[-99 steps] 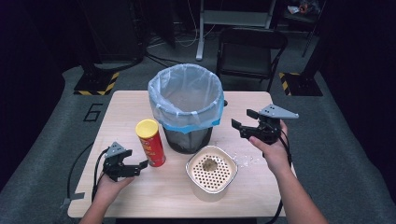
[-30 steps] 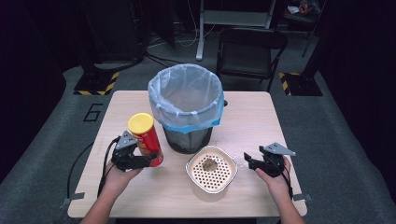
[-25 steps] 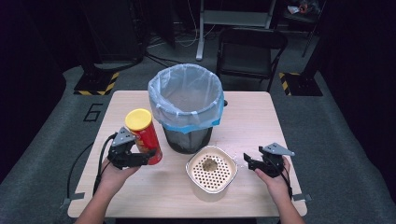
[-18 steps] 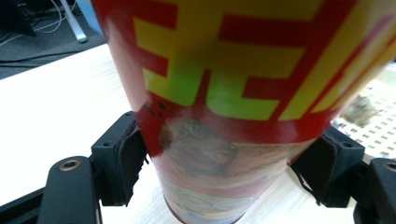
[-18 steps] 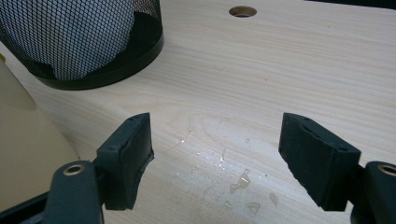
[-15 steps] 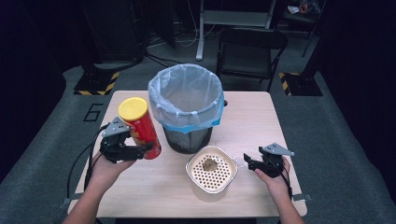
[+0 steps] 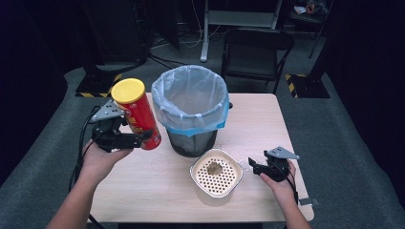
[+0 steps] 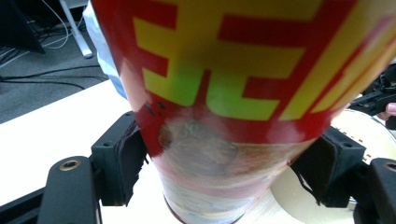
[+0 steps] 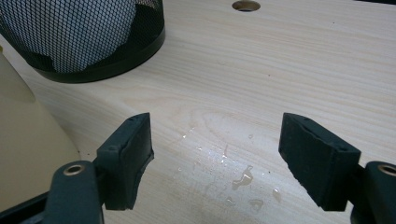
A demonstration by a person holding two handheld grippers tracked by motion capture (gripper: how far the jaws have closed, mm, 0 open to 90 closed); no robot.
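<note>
A red chip can (image 7: 137,116) with a yellow lid hangs tilted above the table's left side. My left gripper (image 7: 125,140) is shut on its lower part. In the left gripper view both black pads (image 8: 122,163) press the can (image 8: 233,84) from either side. The mesh waste bin (image 7: 191,102) with a pale blue bag stands just right of the can. My right gripper (image 7: 256,165) rests low at the table's right side, open, with bare wet wood between its pads (image 9: 128,154).
A cream strainer bowl (image 7: 216,174) holding some brown bits sits in front of the bin, between the two hands. Water drops (image 9: 243,179) lie on the wood by the right gripper. A folding chair (image 7: 255,52) stands beyond the table.
My left gripper has lifted the chip can off the table and tipped its top to the left. The right hand has kept still.
</note>
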